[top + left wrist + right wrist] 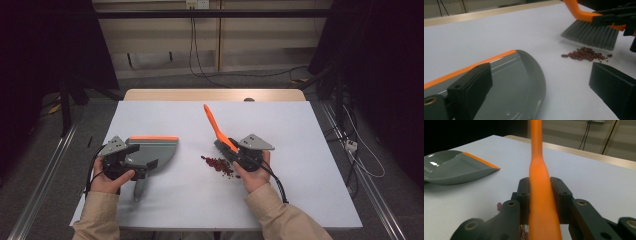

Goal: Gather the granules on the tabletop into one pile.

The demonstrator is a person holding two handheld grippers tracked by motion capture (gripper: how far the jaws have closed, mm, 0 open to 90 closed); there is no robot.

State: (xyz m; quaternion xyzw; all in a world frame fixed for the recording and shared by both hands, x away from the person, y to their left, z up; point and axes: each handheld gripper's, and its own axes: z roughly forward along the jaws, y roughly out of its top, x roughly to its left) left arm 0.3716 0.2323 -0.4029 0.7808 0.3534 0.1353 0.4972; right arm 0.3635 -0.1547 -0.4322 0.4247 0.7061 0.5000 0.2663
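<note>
1. Small pile of dark red beans (218, 164): I am seeing it lying on the white table top (280, 195), between the two grippers, just beside the right one; in the left gripper view the beans (586, 53) are sitting just in front of the bristles.
2. Hand brush with a long orange plastic handle and grey bristles (216, 128): I am holding it in the right gripper, handle slanting up and away from me, bristle head (591, 35) hanging just above the table behind the beans.
3. Right gripper (243, 156): its jaws are clamping the orange handle (539, 195) from both sides, pads pressing on it.
4. Grey plastic dustpan with an orange strip along its front edge (152, 148): it is lying flat on the table to the left of the beans, apart from them.
5. Left gripper (131, 161): I am keeping it over the rear of the dustpan; in its own view the jaws are standing wide apart, one over the grey pan (521, 82), the other over bare table, gripping nothing that I can see.
</note>
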